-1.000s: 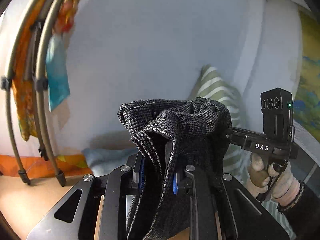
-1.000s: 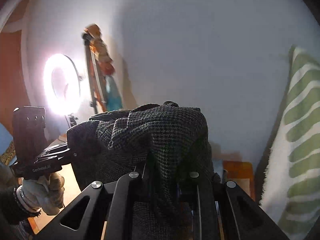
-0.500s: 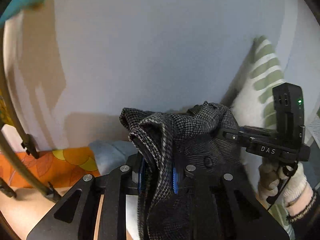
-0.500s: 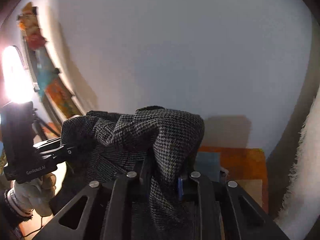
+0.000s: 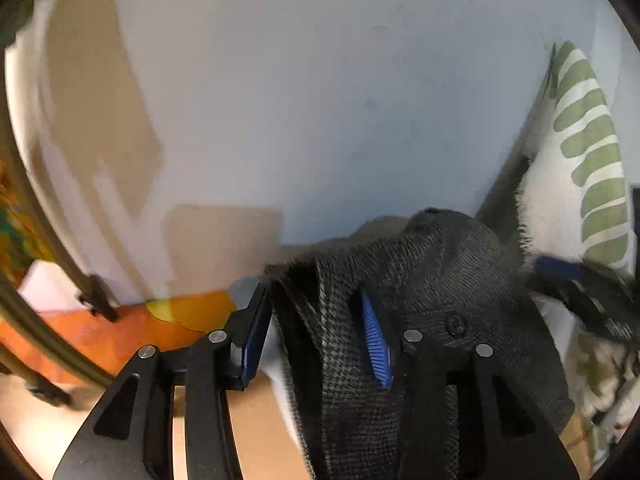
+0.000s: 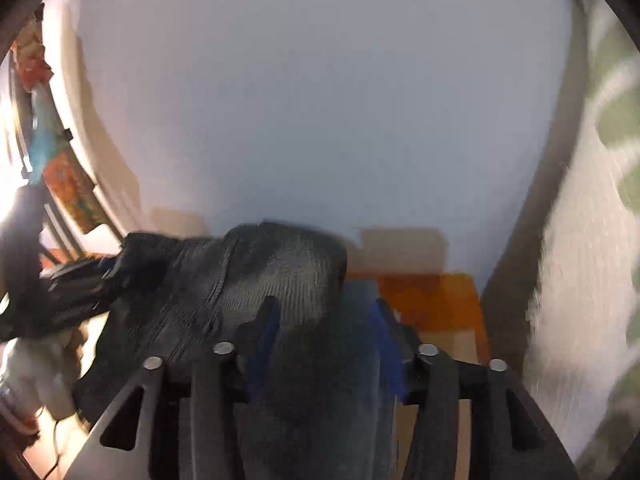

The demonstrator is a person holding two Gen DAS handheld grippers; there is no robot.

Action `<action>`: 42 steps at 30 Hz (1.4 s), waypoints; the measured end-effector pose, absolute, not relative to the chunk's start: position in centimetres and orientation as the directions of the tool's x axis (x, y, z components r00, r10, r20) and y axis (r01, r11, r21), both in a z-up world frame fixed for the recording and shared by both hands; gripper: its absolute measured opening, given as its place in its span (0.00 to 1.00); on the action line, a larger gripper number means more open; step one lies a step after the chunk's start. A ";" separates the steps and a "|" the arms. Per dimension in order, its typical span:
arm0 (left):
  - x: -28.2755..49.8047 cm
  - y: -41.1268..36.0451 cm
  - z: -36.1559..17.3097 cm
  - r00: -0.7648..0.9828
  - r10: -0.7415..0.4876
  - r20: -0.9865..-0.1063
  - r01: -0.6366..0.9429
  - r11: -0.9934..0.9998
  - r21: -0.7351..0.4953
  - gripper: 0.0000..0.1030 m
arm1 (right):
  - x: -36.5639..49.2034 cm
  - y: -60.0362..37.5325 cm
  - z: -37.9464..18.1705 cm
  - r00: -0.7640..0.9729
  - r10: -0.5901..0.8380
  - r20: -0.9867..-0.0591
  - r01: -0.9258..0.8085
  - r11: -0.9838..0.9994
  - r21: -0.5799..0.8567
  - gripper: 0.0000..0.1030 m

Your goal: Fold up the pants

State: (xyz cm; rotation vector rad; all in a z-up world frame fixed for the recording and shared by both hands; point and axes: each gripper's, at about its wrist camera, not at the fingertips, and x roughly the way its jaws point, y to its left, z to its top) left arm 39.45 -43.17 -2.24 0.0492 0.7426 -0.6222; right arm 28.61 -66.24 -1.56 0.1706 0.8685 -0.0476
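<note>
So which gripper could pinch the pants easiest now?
Probably the right gripper: the pants fill its open gap. The left gripper is open too, but cloth hangs mostly over one finger.

Pants (image 5: 420, 280) draped over both spread tools, pillow (image 5: 580, 168) right, wall (image 5: 320, 100) behind.

one pair of pants (image 5: 420, 288), two tongs (image 5: 316, 332) (image 6: 324, 344), one striped pillow (image 5: 580, 184), one orange cloth (image 5: 132, 336).

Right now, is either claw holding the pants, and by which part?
Neither clamps the pants. The left claw and right claw stand open; the bunched cloth only hangs over their fingers. Which part, I cannot tell.
</note>
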 end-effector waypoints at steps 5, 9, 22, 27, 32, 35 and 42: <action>37.8 -42.4 -0.2 0.638 -0.487 -0.597 0.546 0.832 -0.095 0.45 | 23.8 -65.0 -3.3 0.588 -0.019 -0.809 0.083 0.996 0.036 0.52; 38.4 -43.1 -0.8 0.630 -0.461 -0.625 0.545 0.836 -0.068 0.45 | 22.3 -64.8 -5.0 0.538 -0.080 -0.839 0.097 0.995 -0.033 0.52; 30.7 -41.3 -2.6 0.525 -0.520 -0.674 0.657 0.751 -0.067 0.45 | 17.3 -63.5 -0.2 0.599 -0.058 -0.799 0.122 0.992 0.019 0.52; 27.9 -39.4 -3.2 0.515 -0.509 -0.690 0.639 0.764 -0.086 0.46 | 14.9 -60.6 2.5 0.634 -0.020 -0.773 0.110 0.992 0.065 0.52; 25.2 -37.1 -1.6 0.506 -0.522 -0.687 0.643 0.759 -0.104 0.46 | 11.7 -58.5 4.9 0.670 -0.010 -0.743 0.127 0.987 0.102 0.55; 23.1 -34.9 0.2 0.511 -0.541 -0.668 0.641 0.757 -0.123 0.54 | 9.9 -56.8 6.4 0.685 -0.026 -0.728 0.144 0.984 0.100 0.57; 17.2 -30.3 4.4 0.537 -0.599 -0.594 0.639 0.748 -0.177 0.69 | 5.8 -51.7 10.1 0.732 -0.095 -0.674 0.191 0.979 0.069 0.75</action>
